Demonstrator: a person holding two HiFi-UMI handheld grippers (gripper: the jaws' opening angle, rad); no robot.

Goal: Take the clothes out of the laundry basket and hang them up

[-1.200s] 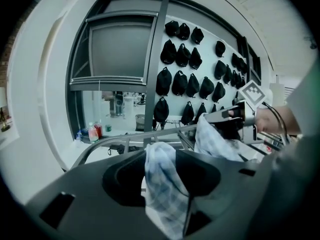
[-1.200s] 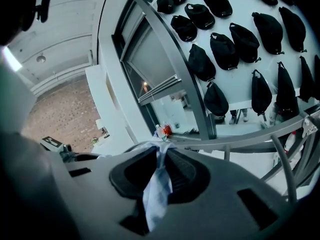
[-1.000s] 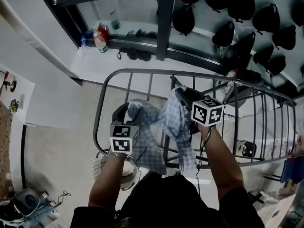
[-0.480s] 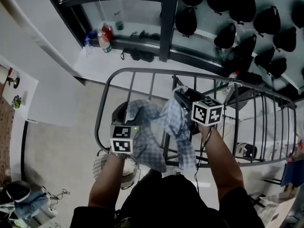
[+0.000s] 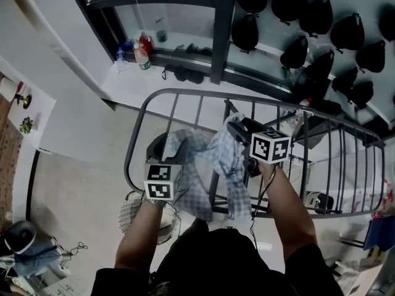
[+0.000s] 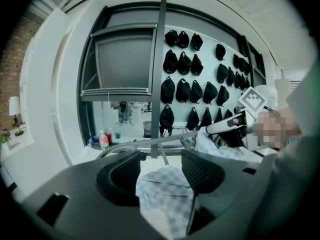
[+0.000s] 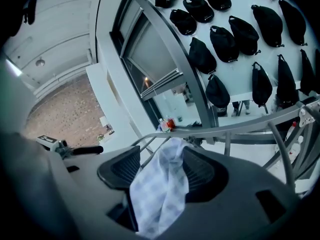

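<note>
Straight beyond your left jaws, a dark-framed window (image 6: 122,59) sits in a pale wall, with bottles (image 6: 105,140) on its sill. Right of the jaws' line, rows of black caps (image 6: 182,64) hang on the wall. Far left are a brick wall (image 6: 15,59) and a lit lamp (image 6: 14,105).

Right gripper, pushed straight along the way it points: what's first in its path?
The checked cloth, which lies between the right gripper's jaws; they have just been opening. Past it, the drying rack's top rail sits close ahead and is likely next, though depth is hard to judge.
</note>
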